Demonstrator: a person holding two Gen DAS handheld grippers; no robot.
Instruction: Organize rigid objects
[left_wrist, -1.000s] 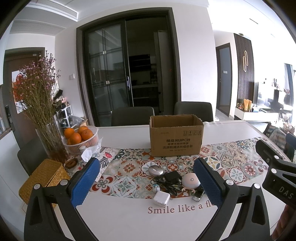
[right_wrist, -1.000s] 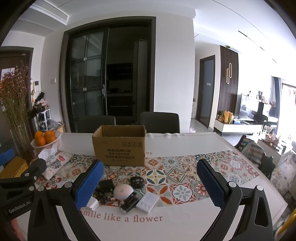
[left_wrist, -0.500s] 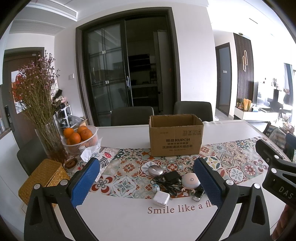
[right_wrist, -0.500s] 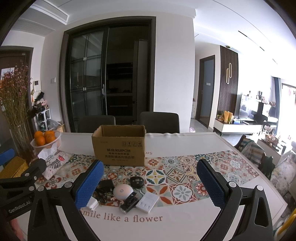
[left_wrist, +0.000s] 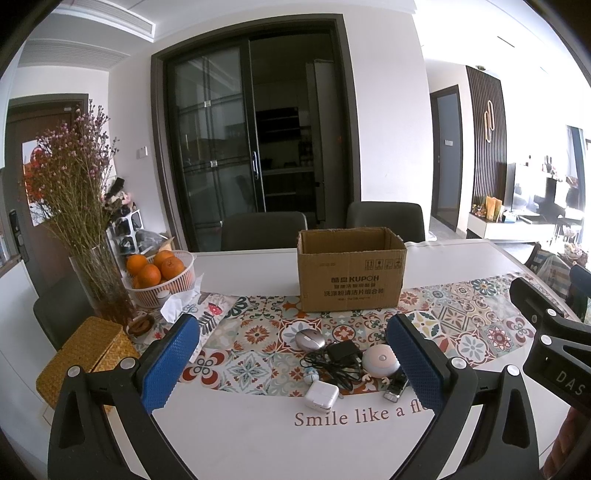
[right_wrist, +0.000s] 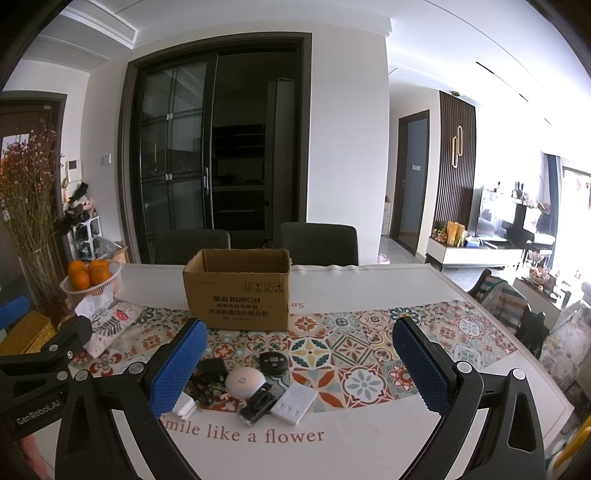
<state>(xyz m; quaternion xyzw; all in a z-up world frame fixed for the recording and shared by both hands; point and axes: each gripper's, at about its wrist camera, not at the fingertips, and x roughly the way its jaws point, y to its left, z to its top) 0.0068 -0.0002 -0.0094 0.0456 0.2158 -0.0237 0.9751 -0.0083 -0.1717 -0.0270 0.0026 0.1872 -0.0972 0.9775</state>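
An open brown cardboard box (left_wrist: 351, 271) (right_wrist: 238, 291) stands on the patterned runner. In front of it lies a cluster of small items: a grey mouse (left_wrist: 309, 339), a black charger with cable (left_wrist: 341, 354), a round white puck (left_wrist: 380, 366) (right_wrist: 245, 382), a white power adapter (left_wrist: 321, 395), a black round device (right_wrist: 273, 362), a white flat charger (right_wrist: 294, 401) and a black clip-like gadget (right_wrist: 256, 404). My left gripper (left_wrist: 295, 365) is open and empty, held above the table before the cluster. My right gripper (right_wrist: 295, 369) is open and empty, likewise.
A white basket of oranges (left_wrist: 159, 275), a glass vase of dried flowers (left_wrist: 99, 280), a tissue pack (left_wrist: 177, 306) and a woven yellow box (left_wrist: 85, 354) sit at the left. Two dark chairs (left_wrist: 264, 230) stand behind the table.
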